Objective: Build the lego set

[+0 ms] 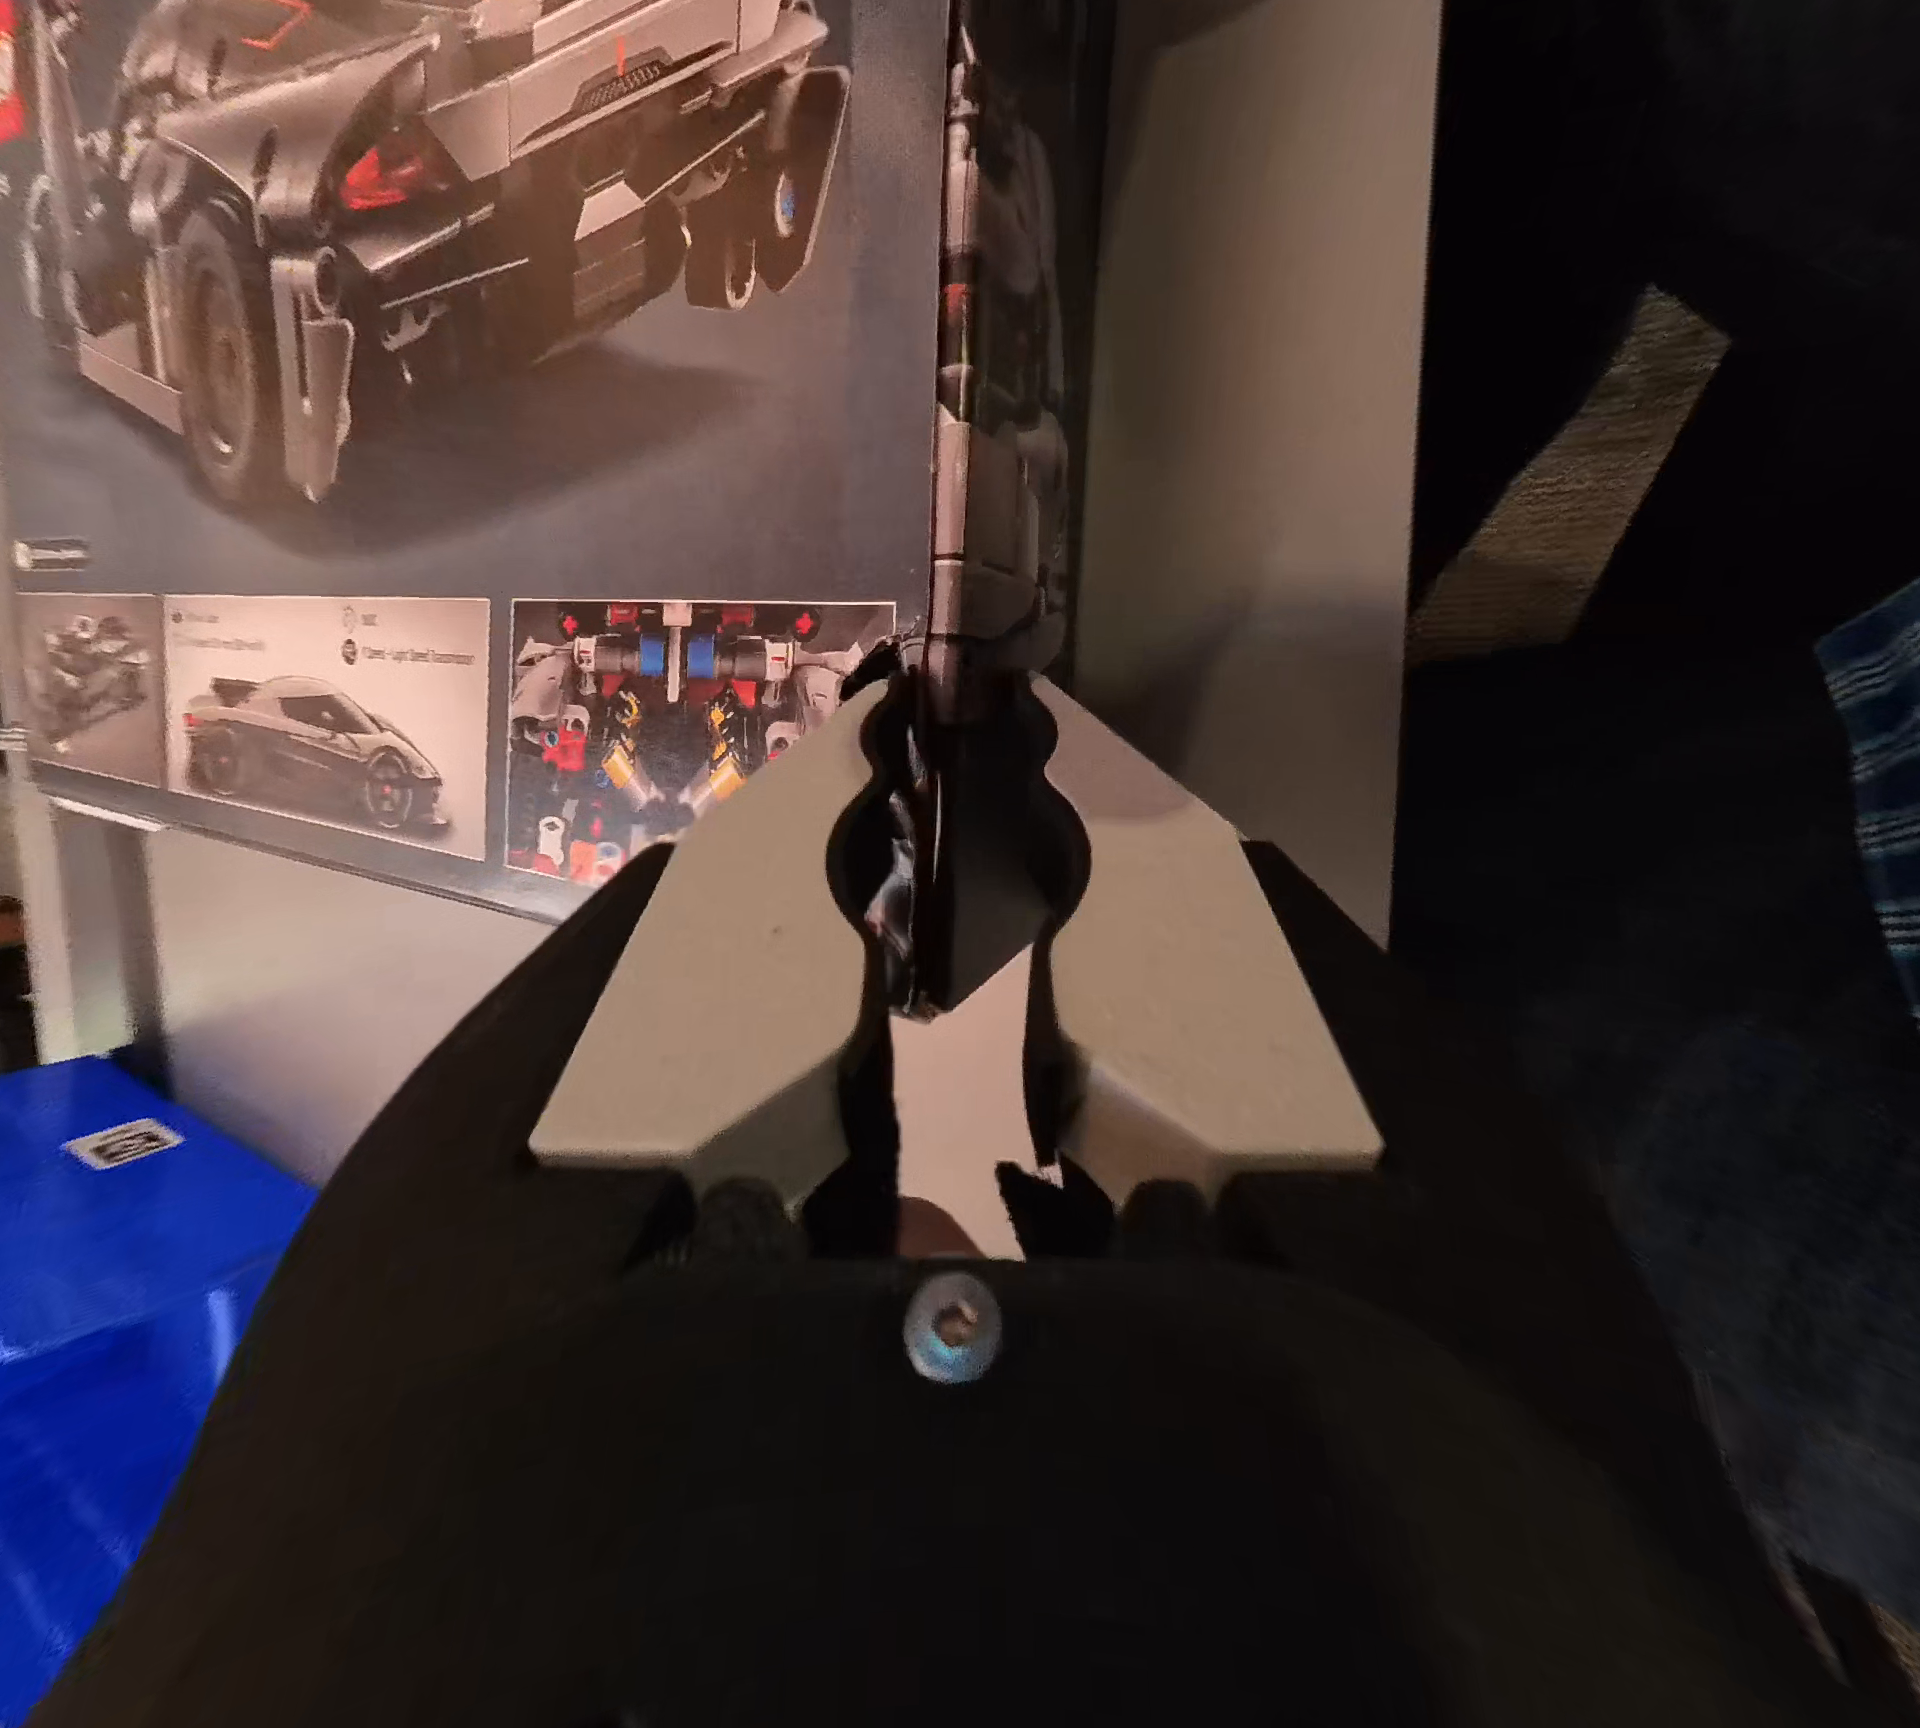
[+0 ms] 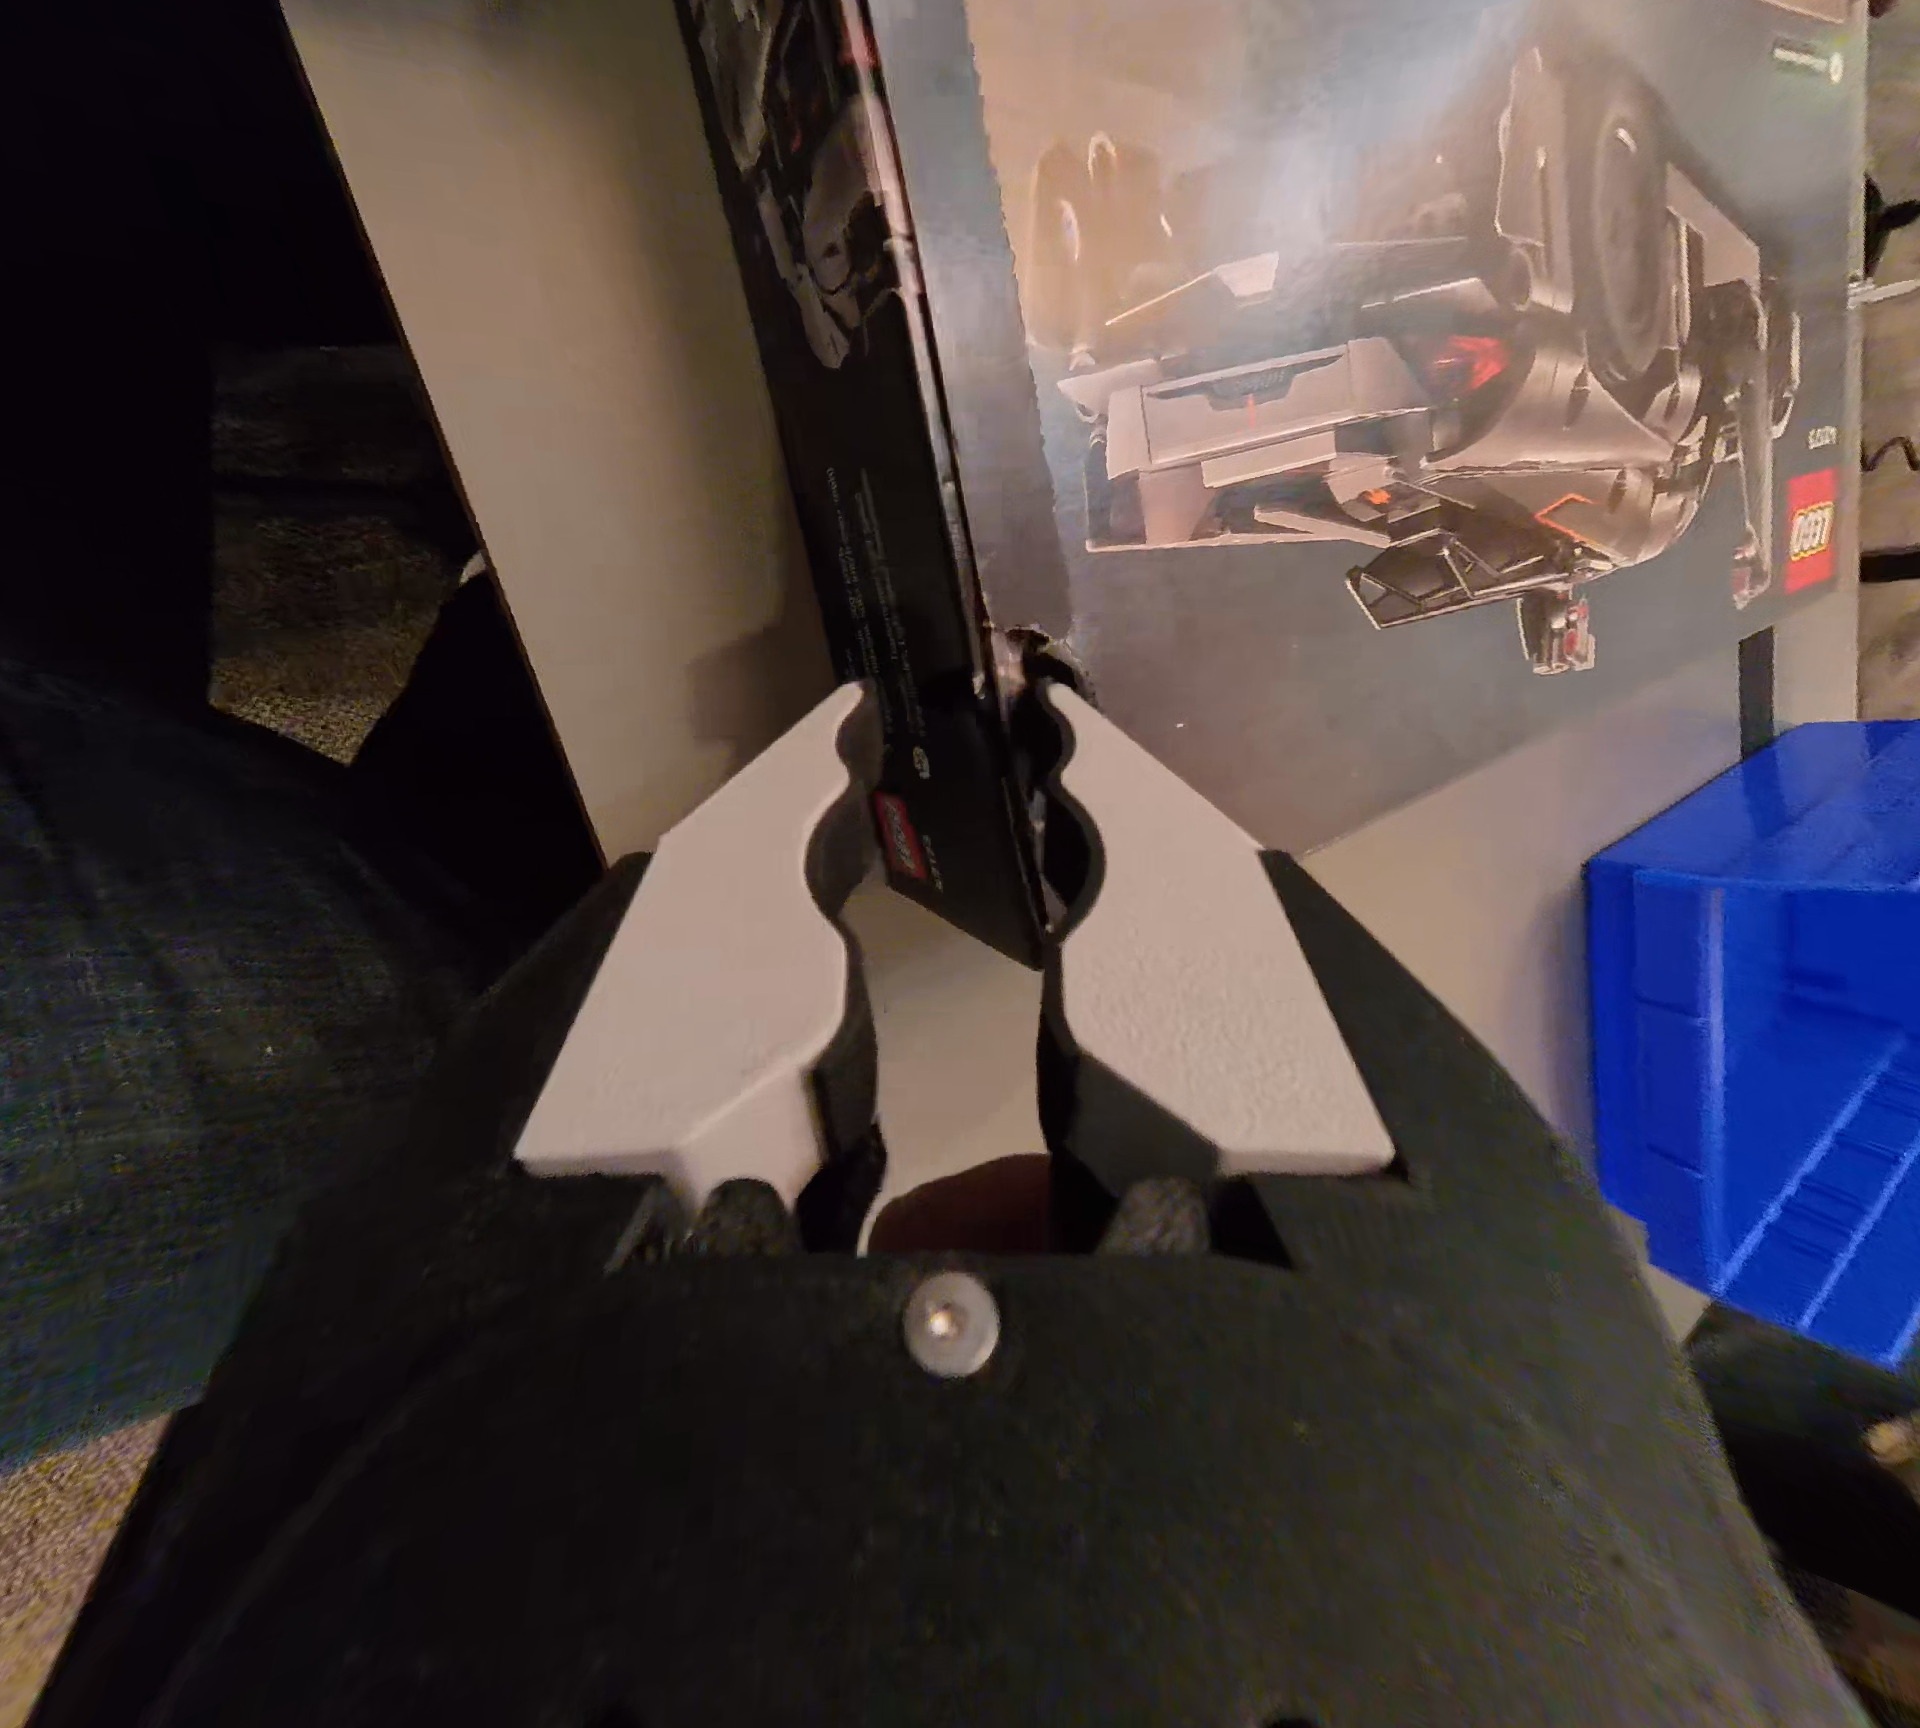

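Note:
The Lego box (image 1: 468, 431) is a flat dark cardboard box printed with a grey sports car. It lies on a white table. My left gripper (image 1: 951, 691) is shut on one corner edge of the box, which sits pinched between its white fingers (image 1: 727, 972). My right gripper (image 2: 961, 702) is shut on another corner of the same box (image 2: 1455, 276), where the cardboard is torn at the grip. In the right wrist view the box print appears upside down. Each gripper holds the box's thin black side edge.
A blue plastic bin (image 1: 114, 1263) stands to the left in the left wrist view, and a blue bin (image 2: 1756, 1003) shows at the right in the right wrist view. The white table edge (image 1: 1403, 431) drops to dark floor and carpet. There is about 15 centimetres between the tips of the two grippers.

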Available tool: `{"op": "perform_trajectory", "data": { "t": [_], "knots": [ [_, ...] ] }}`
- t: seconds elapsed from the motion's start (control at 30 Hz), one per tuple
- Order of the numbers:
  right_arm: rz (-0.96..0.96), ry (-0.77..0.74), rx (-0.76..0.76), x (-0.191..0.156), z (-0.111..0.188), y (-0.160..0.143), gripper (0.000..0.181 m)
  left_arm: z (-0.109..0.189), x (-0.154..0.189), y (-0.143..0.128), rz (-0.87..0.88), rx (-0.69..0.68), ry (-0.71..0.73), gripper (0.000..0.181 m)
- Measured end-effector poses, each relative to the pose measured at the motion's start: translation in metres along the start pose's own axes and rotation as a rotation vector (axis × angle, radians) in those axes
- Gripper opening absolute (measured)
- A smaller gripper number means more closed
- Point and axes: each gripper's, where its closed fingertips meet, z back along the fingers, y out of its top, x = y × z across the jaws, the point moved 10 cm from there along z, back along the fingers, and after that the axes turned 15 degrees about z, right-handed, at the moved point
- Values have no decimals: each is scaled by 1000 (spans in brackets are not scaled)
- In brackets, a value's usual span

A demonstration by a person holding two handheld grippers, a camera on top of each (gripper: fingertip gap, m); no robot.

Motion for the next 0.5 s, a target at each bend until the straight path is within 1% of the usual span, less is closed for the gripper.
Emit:
{"op": "perform_trajectory", "data": {
  "t": [0.03, 0.1, 0.17, 0.2, 0.3, 0.37, 0.47, 0.5],
  "knots": [
    [-1, -16, -2, -3, 1, 0, 29, 1, 1, 0, 3, 5, 13, 19],
    [3, -55, -11, -7, 4, 0, 30, 4, 1, -1, 41, 19, 14, 24],
    [-6, -51, -9, -10, 5, 0, 35, 4, 3, -5, 48, 24, 8, 28],
    [-7, -56, -9, -10, 5, 0, 33, 4, 3, -5, 51, 29, 14, 27],
    [-13, -61, -5, -7, 4, 0, 30, 4, 5, -5, 57, 23, 18, 32],
    [-9, -58, -3, -8, 6, 0, 34, 6, 7, -5, 69, 18, 21, 36],
    [-12, -56, -4, -12, 8, 1, 40, 9, 12, -7, 90, 24, 13, 48],
    [-18, -56, -1, -13, 8, 1, 43, 9, 13, -7, 95, 29, 16, 49]
  ]
}}
